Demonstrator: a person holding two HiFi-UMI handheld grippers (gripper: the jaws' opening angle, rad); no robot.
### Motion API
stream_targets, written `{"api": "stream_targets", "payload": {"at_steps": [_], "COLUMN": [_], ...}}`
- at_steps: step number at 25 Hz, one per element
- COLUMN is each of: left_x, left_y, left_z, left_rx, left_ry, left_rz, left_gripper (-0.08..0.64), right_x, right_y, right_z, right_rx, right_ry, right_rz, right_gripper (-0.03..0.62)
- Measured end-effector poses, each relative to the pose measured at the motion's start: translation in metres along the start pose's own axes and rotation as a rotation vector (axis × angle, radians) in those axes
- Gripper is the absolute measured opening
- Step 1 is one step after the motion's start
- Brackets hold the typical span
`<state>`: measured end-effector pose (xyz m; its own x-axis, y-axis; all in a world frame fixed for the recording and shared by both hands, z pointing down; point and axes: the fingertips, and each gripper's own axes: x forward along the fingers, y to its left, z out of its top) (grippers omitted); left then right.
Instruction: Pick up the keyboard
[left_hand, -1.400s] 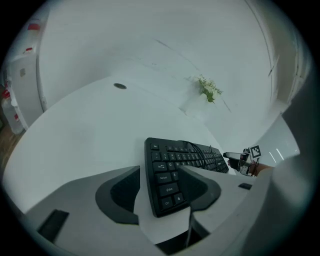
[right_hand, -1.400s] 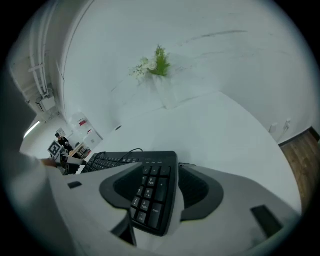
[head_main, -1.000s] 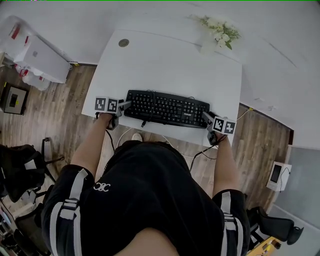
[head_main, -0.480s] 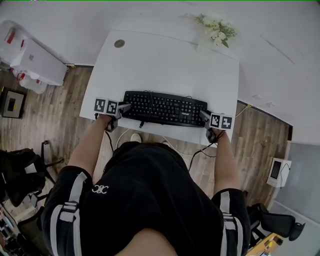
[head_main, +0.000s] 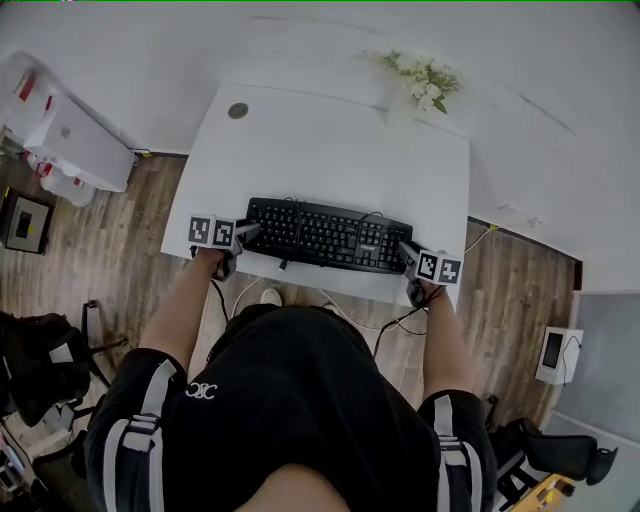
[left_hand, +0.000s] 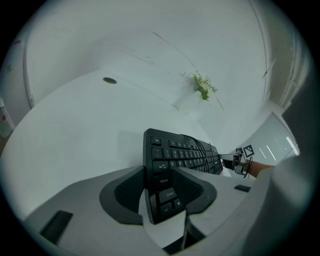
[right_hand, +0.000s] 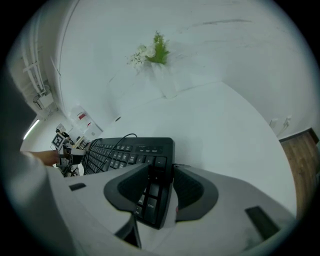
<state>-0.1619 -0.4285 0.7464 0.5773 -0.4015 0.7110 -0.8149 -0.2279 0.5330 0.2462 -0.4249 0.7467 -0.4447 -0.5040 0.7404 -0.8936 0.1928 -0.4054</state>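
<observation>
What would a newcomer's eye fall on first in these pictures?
A black keyboard lies near the front edge of a white desk. The left gripper is at its left end and the right gripper at its right end, and both are closing their jaws around those ends. A vase of white flowers stands at the desk's far right corner.

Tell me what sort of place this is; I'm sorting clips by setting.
Probably an office or workroom: a white desk with a black keyboard on it, a black chair on the wood floor, plain white walls.
</observation>
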Motion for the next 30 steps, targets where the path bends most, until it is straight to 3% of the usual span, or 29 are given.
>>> {"api": "stream_targets", "payload": {"at_steps": [6, 21, 27, 30], "left_x": [-0.020, -0.168, -0.238, -0.259], "left_y": [-0.022, -0.142, -0.193, -0.205], "left_z": [0.039, 0.214, 0.265, 0.283], "left_rx": [0.111, 0.530, 0.626, 0.651], "left_ry": [-0.137, -0.695, -0.890, -0.947], "left_rz": [-0.035, -0.075, -0.082, -0.090], "left_gripper": [0.178, 0.178, 0.178, 0.178], "right_x": [-0.038, -0.187, -0.270, -0.294], "right_y": [0.015, 0.098, 0.145, 0.162], "right_z": [0.045, 0.213, 0.279, 0.301], "right_rx": [-0.060, -0.277, -0.394, -0.435], "right_ry": [-0.186, -0.729, -0.926, -0.976], "right_rz": [-0.004, 0.006, -0.004, -0.009], "right_gripper": [0.153, 0.147, 0.147, 0.147]}}
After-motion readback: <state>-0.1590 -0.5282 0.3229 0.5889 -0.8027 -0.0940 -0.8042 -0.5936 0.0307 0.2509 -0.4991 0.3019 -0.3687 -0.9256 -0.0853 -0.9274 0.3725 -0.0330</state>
